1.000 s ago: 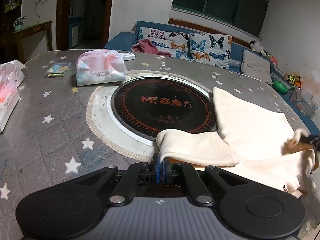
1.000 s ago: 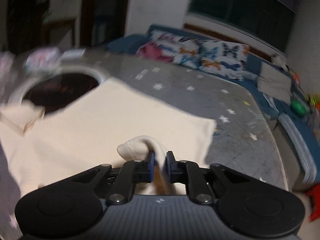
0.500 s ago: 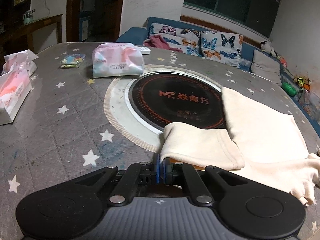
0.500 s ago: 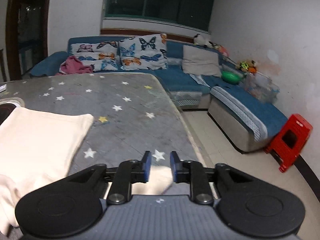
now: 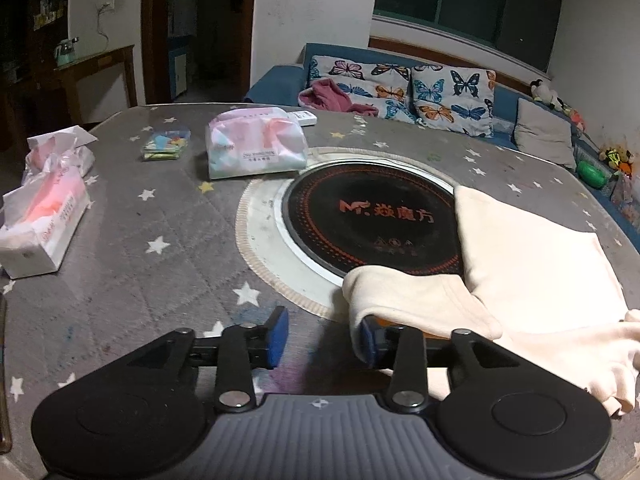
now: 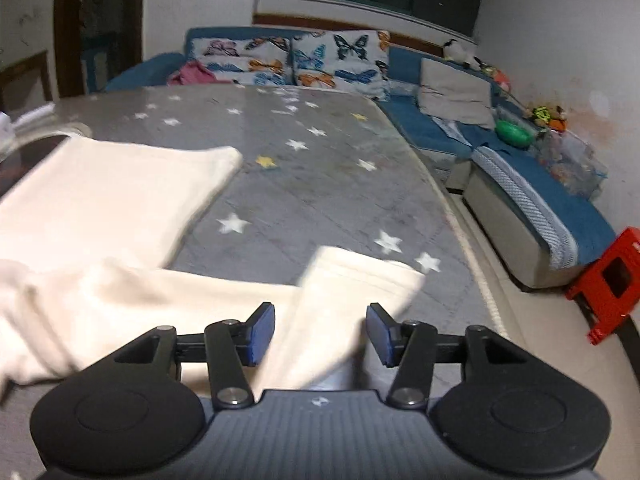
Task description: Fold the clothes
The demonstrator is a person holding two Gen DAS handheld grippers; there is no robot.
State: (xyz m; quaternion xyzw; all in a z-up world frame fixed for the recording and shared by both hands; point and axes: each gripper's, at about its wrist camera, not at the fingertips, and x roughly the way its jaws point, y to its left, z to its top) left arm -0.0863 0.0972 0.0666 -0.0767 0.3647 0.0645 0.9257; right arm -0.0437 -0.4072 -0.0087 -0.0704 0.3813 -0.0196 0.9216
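While both grippers hang low over a grey quilted tablecloth with white and yellow stars (image 5: 152, 224), a soft cream fleece garment (image 5: 532, 256) lies spread across its right side, smooth in the middle and rumpled at the near edge. One thick sleeve (image 5: 416, 300) folds over the rim of a glossy black round cooktop with orange markings (image 5: 372, 216). The left gripper (image 5: 323, 339) has its blue-padded black fingers spread wide, holding nothing; the sleeve's cuff drapes over its right finger. The right gripper (image 6: 320, 334) is also spread and empty, with the other sleeve (image 6: 352, 292) lying flat between its fingers, blurred and partly hidden by the gripper body. Crinkled plastic tissue packs (image 5: 256, 142) sit beyond the cooktop. A blue sofa with butterfly cushions (image 6: 304, 60) lines the wall.
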